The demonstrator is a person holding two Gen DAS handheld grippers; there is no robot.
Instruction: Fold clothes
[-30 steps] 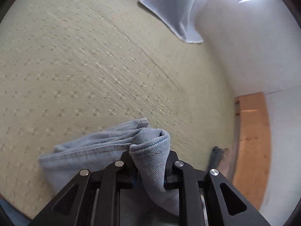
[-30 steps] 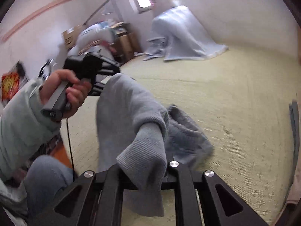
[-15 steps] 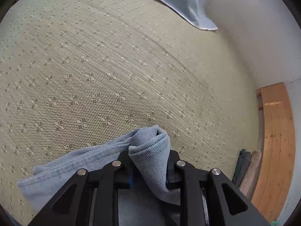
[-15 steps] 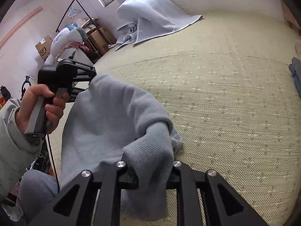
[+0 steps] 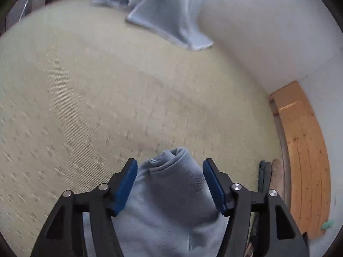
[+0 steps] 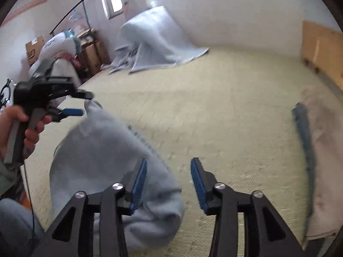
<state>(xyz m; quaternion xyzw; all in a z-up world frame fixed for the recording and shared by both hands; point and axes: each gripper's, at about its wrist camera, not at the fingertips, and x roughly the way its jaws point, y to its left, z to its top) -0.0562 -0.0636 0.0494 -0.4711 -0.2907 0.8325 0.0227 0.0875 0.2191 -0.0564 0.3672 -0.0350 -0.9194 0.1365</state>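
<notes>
Garment [image 6: 96, 150] lengthwise between opening jaws

The left gripper [image 5: 170, 184] points down over a pale green woven mat [image 5: 90, 90] that fills most of the view. Its jaws are opening, the blue-padded fingers [image 5: 126, 184] standing apart on either side of a light blue garment [image 5: 173, 199]. A rolled edge of the cloth rises between them, clear of both pads. At the mat's far edge a pale blue blanket [image 5: 171, 21] is draped against a white wall [image 5: 268, 32]. By the mat's right edge lie folded dark clothes [image 5: 264, 177] beside a wooden board [image 5: 304, 160].
</notes>
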